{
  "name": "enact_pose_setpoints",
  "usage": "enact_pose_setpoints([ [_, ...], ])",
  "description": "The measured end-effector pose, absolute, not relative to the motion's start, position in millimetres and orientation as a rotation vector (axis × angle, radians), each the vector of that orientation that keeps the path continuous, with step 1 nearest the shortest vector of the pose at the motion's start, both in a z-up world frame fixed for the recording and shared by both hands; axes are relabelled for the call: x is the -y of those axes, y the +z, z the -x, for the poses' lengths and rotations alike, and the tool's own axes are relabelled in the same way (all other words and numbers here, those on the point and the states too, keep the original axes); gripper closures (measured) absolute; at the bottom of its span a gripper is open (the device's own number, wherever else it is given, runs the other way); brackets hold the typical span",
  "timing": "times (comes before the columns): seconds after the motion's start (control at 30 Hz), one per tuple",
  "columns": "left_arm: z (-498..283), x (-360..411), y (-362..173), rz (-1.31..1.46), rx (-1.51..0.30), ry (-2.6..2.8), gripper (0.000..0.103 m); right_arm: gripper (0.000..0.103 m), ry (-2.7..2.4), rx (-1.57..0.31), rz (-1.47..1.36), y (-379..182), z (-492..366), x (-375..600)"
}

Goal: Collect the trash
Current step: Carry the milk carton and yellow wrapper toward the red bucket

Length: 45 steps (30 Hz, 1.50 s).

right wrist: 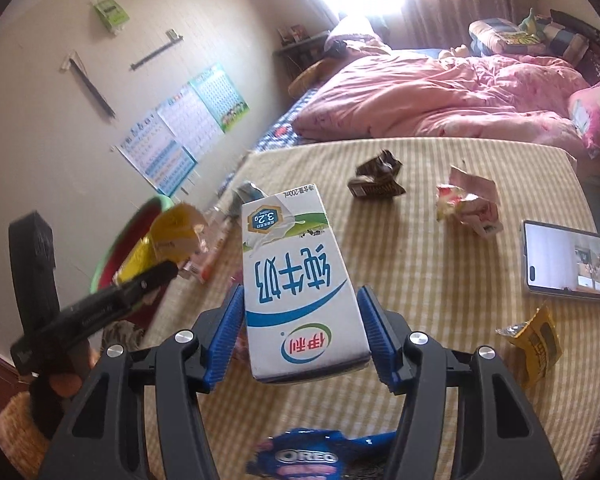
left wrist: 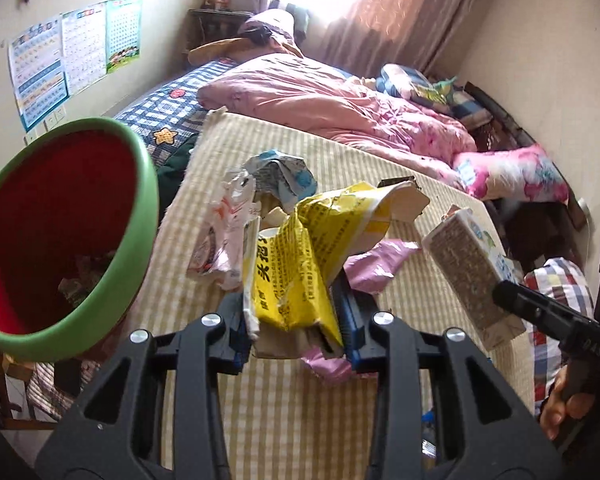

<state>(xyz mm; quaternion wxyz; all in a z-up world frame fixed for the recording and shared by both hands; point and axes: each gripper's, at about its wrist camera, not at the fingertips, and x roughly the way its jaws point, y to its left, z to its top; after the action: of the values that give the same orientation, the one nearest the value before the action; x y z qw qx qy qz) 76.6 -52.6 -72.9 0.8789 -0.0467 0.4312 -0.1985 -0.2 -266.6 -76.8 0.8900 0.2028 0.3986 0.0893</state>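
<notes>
My left gripper (left wrist: 296, 312) is shut on a crumpled yellow bag (left wrist: 296, 264) and holds it above the checked table (left wrist: 300, 408). It also shows in the right wrist view (right wrist: 156, 248). A red bin with a green rim (left wrist: 60, 236) is tilted at the left, close to the bag. My right gripper (right wrist: 300, 316) is shut on a white and blue milk carton (right wrist: 296, 280), lifted over the table; the carton also shows in the left wrist view (left wrist: 468, 272). More trash lies on the table: a pink wrapper (left wrist: 376, 264), a white and pink bag (left wrist: 228, 232), a blue and white wrapper (left wrist: 284, 176).
In the right wrist view a brown wrapper (right wrist: 376, 180), a crumpled pink and white wrapper (right wrist: 468, 204), a small yellow packet (right wrist: 532, 344), an Oreo pack (right wrist: 308, 456) and a phone (right wrist: 572, 260) lie on the table. A bed with pink quilts (left wrist: 340, 108) stands behind.
</notes>
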Motion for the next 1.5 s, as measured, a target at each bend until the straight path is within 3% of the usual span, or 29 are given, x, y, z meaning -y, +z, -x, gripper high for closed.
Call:
enact_pose_setpoints([
  [1.5, -54.8, -85.1, -40.1, 0.193, -0.766, -0.204, 0.069, 0.047, 0.373, -0.806, -0.337, -42.6, -24.5, 120.8],
])
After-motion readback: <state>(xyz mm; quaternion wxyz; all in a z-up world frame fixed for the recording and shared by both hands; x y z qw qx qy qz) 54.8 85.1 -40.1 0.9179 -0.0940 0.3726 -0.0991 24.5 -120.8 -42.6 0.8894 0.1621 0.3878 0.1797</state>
